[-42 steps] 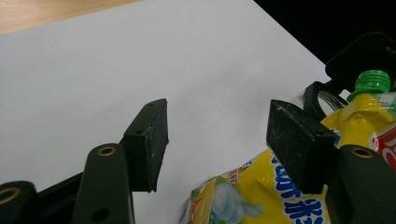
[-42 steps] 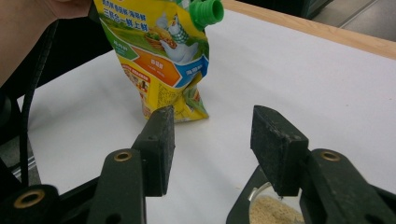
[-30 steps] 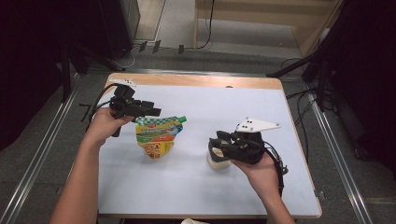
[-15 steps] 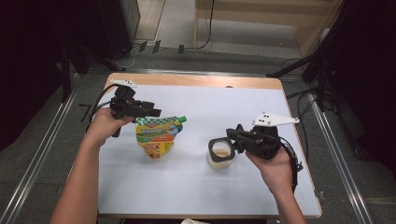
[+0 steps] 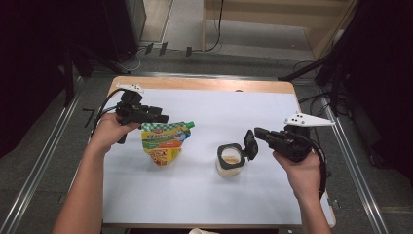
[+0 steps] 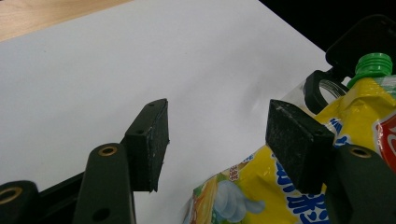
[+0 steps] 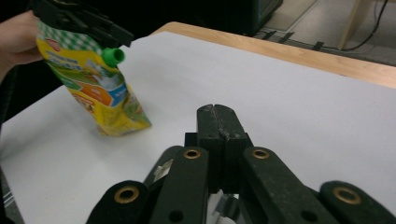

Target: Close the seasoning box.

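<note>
From above, the table (image 5: 204, 204) wears a white sheet over its wooden top. The left tool (image 5: 163, 118) sits at the top edge of a yellow stand-up pouch with a green screw cap (image 5: 164, 141), which stands left of centre on the sheet. Right of it, well apart, stands a small clear jar with a black flip lid (image 5: 230, 161); the lid is tipped open to the right and something tan shows inside. The right tool (image 5: 258, 131) is held just right of that lid, its tip close to the lid; whether it touches I cannot tell from here.

Along the left tool (image 6: 217, 140), the two black pads stand spread wide with white sheet between them. The yellow pouch (image 6: 280, 200) lies by the right-hand pad, its green cap up at the far right, and the jar's black rim (image 6: 322, 88) sits behind it.

Along the right tool (image 7: 219, 123), the pads are pressed flat together with nothing visible between them. The pouch (image 7: 100, 93) stands upright far left, a hand (image 7: 18, 39) and the other tool at its top.
</note>
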### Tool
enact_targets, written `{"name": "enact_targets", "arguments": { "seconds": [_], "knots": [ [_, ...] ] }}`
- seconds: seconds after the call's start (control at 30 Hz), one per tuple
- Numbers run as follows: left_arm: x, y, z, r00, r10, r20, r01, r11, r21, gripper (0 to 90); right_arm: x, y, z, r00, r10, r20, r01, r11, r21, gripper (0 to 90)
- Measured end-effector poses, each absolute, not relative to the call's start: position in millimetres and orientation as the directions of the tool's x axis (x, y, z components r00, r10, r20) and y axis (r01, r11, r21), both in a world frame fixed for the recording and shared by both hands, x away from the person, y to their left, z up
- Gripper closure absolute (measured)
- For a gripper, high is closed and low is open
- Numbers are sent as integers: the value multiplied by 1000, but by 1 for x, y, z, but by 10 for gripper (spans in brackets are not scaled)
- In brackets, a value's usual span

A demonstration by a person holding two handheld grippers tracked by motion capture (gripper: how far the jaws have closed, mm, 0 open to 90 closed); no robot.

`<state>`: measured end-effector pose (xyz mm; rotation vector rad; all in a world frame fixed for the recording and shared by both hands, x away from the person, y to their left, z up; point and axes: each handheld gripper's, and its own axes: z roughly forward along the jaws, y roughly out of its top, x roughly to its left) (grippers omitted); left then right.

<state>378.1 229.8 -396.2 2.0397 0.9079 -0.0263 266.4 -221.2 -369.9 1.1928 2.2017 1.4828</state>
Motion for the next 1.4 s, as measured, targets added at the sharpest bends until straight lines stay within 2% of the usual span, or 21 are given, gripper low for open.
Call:
{"name": "enact_targets", "arguments": {
  "seconds": [0.4, 1.4],
  "knots": [
    [378, 230, -397, 736, 588, -335, 605, -350, 715, 407, 280, -220, -401, -608, 746, 271, 555, 155, 817, 900],
    [379, 234, -397, 733, 589, -340, 606, -340, 719, 409, 280, -192, -417, -664, 695, 277, 551, 203, 809, 900]
  ]
}}
